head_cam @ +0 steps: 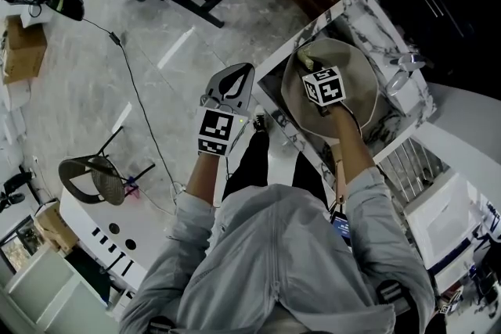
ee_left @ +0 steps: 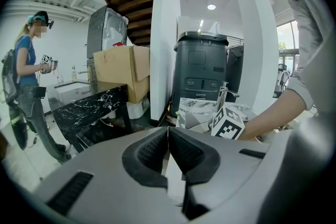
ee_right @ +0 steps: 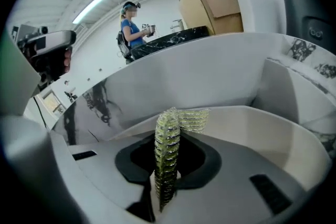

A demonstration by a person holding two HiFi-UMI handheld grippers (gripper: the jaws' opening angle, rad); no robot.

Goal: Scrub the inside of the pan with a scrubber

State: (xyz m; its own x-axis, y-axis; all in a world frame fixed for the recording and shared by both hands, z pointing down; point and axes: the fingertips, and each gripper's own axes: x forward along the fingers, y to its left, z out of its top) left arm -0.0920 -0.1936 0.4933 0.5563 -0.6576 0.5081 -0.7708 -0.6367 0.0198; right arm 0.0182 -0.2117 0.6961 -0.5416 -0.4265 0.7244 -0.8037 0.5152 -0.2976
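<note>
A: Where was the scrubber (ee_right: 167, 152)?
B: Inside the pan (head_cam: 362, 82), near its far rim, clamped edge-up by the right gripper (ee_right: 167, 168).
A: And the left gripper (ee_left: 168, 152)?
B: Left of the pan and clear of it, with its jaws pressed together on nothing.
A: The pan itself?
B: Pale, round, mouth up.

Your left gripper (ee_left: 168, 136) has its jaws pressed together, with nothing between them. Beyond them, a marker cube (ee_left: 228, 122) sits against your forearm (ee_left: 275, 113). A cardboard box (ee_left: 122, 68) stands near the black marble table (ee_left: 89, 105).
</note>
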